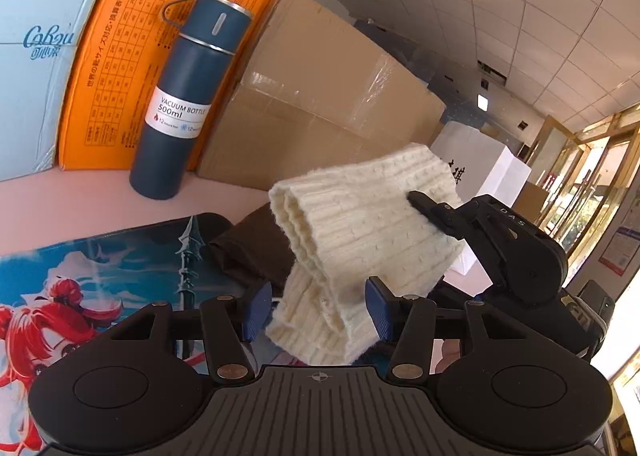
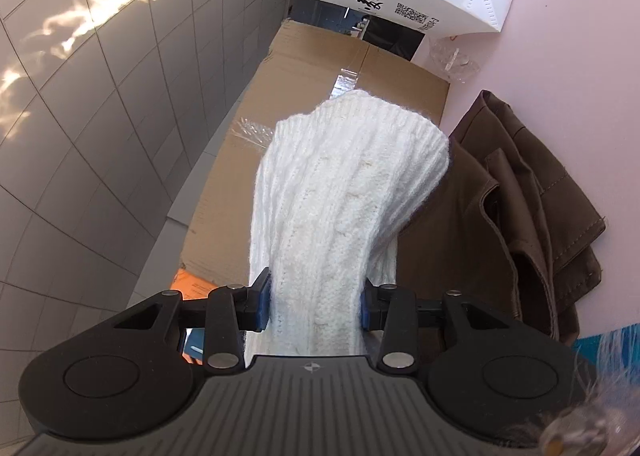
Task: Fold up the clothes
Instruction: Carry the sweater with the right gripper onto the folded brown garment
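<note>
Right hand-held gripper (image 2: 315, 306) clamps cream knit (image 2: 344, 192) — lifted above table (image 1: 80, 200).

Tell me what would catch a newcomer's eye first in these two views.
The cream knit garment stands out first, lifted off the pink table and clamped in the right gripper, with the left gripper open around its hanging end. Behind it, a dark blue vacuum bottle stands before an orange box. A brown garment lies crumpled on the table.
</note>
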{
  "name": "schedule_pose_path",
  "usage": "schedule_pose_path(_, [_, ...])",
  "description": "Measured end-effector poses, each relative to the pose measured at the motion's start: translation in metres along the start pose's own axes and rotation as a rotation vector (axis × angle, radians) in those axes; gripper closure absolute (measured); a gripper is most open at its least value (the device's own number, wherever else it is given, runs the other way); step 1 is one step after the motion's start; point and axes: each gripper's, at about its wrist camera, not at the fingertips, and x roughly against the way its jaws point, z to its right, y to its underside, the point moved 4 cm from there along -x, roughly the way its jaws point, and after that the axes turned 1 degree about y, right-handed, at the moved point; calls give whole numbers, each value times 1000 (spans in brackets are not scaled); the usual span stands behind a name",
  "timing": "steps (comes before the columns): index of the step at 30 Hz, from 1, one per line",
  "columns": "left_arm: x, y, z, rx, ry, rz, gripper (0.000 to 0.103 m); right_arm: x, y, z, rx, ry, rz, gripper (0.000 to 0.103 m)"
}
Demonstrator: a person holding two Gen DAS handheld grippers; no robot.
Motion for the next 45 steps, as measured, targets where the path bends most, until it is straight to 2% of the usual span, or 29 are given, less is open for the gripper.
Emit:
schedule_pose_path(4, [-16,9,-6,39,-8,-39,53,-10,8,18,23,78,-56,67])
schedule_pose_path(7, [-21,13,-9,67,-3,-51,53,-11,10,18,70,88,-65,66])
schedule_pose_path(10, [-17,12,-9,97,24,-26,53,-13,5,13,-21,-12,-105,66])
schedule_pose_path(14, [-1,-2,-1,89,40,65,49,-11,4,-10,-118,-228,-136,66])
schedule_pose_path(16, [3,-9,3,64,27,76,47,-10,5,-14,-113,-248,-109,66])
schedule_pose_path(17, [4,-10,4,55,18,76,47,-10,6,-14,-94,-232,-92,66])
schedule_pose_path(20, [-6,-6,0,49,-26,42,46,-13,10,-4,-18,-106,-81,66])
schedule_pose_path(24, [-20,8,-10,85,-67,-27,46,-16,9,2,188,66,-37,66])
schedule_pose_path(26, [-22,13,-15,96,-94,-43,38,-18,12,0,297,126,-35,62])
schedule_pose_path(27, [-20,14,-17,99,-102,-46,37,-19,15,-2,350,156,-31,57])
schedule_pose_path(28, [-19,14,-18,100,-109,-48,36,-20,19,-5,408,190,-18,46])
schedule_pose_path(29, [-17,15,-20,101,-116,-49,35,-20,23,-7,465,225,-4,40])
schedule_pose_path(30, [-15,16,-21,103,-123,-51,34,-19,26,-10,518,256,19,24])
schedule_pose_path(31, [-13,16,-23,102,-128,-50,31,-17,27,-11,543,269,43,11])
schedule_pose_path(34, [-5,16,-26,97,-140,-43,27,-10,23,-8,546,265,95,2])
schedule_pose_path(39, [8,17,-30,86,-146,-42,26,19,19,-13,513,291,181,0])
schedule_pose_path(41, [14,17,-30,67,-144,-35,23,31,24,-18,554,312,218,0])
schedule_pose_path(45, [32,18,-27,11,-149,-10,18,52,47,-30,675,344,210,0])
